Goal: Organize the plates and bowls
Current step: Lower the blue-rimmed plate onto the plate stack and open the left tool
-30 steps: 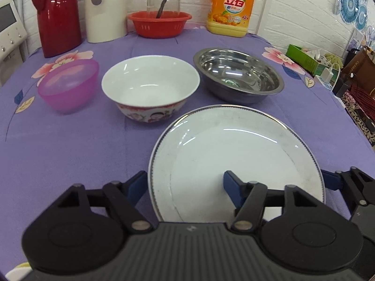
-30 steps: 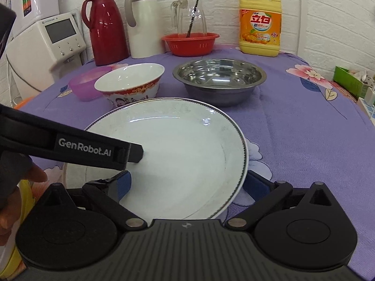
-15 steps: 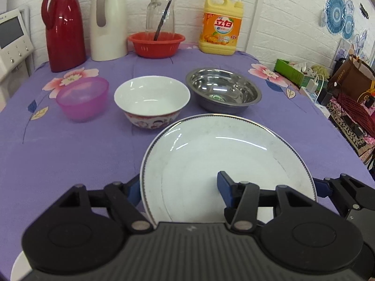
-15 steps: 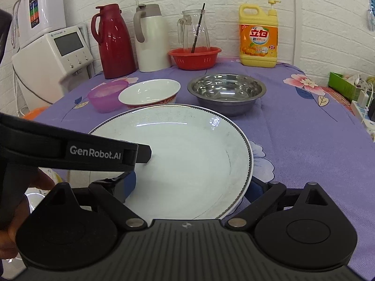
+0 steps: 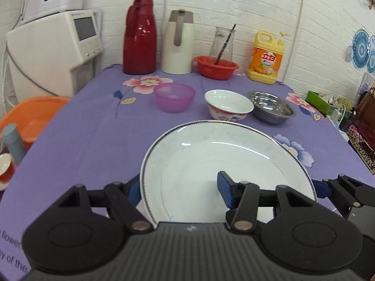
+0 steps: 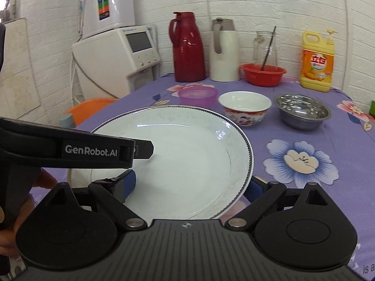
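Note:
A large white plate (image 5: 211,164) with a dark rim is held above the purple tablecloth by both grippers. My left gripper (image 5: 179,190) is shut on the plate's near left edge, one finger under the rim and one on top. My right gripper (image 6: 194,183) is shut on the plate (image 6: 187,154) at its near right edge. The left gripper's body (image 6: 70,148) shows across the right wrist view. Beyond the plate stand a pink plastic bowl (image 5: 174,96), a white ceramic bowl (image 5: 228,104) and a steel bowl (image 5: 271,110) in a row.
At the table's back stand a red thermos (image 5: 139,39), a white thermos (image 5: 178,42), a red basket (image 5: 216,66) with a glass jug, and a yellow detergent bottle (image 5: 266,58). A water dispenser (image 5: 54,46) and an orange basin (image 5: 30,117) are left of the table.
Both grippers have lifted the plate and drawn it back toward me and to the left. The bowls now look smaller and farther away.

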Tool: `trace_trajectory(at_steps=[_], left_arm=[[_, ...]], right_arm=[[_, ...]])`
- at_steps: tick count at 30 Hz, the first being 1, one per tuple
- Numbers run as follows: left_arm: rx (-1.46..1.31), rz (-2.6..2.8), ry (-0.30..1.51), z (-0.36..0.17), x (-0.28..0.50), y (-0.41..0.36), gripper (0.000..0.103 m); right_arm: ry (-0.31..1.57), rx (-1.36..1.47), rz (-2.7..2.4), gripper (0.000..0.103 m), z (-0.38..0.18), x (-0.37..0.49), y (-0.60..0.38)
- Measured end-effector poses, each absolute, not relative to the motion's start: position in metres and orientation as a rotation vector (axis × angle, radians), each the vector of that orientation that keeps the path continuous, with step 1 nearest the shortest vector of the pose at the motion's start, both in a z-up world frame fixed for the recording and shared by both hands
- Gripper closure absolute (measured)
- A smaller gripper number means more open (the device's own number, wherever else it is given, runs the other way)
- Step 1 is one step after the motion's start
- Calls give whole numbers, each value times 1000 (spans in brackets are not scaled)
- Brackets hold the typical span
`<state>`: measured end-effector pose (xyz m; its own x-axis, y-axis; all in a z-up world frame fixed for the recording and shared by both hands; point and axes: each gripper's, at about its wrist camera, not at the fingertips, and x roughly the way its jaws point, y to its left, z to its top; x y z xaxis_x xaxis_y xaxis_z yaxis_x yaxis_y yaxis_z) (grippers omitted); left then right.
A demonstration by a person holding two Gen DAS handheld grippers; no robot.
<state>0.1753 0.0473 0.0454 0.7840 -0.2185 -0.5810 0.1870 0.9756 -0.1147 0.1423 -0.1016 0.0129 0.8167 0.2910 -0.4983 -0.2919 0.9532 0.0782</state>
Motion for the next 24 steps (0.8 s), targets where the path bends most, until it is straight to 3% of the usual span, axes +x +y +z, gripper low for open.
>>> trace_trajectory(at_steps=[12,24], left_arm=[[-78,-168,656,18,144,79,51],[-32,-178,615,13,149,81,40]], right_arm=[[571,-64,366,0,-4,125,-64],[579,-129,352,0,-6,127,-57]])
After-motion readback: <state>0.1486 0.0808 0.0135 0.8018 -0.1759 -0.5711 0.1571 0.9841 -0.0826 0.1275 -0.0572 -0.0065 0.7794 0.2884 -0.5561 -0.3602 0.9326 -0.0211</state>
